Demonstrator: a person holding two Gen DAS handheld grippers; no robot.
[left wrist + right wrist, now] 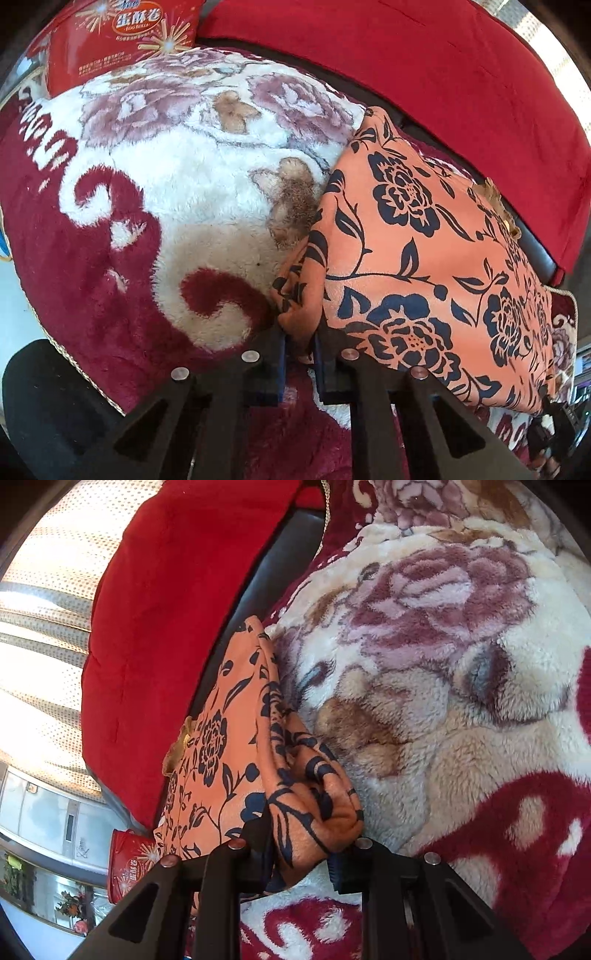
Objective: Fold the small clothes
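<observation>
Soft orange floral-print garment [417,258] is pinched at bunched corners by left gripper [301,347] and right gripper [301,849], jaws narrow, over plush rose-patterned blanket [177,177].

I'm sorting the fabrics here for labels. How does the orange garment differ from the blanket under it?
The orange garment is thin and smooth with dark navy flowers; the blanket is thick, fluffy, cream and maroon with mauve roses. The garment is small and bunched at its gripped corners; the blanket spreads wide. Both are floral.
</observation>
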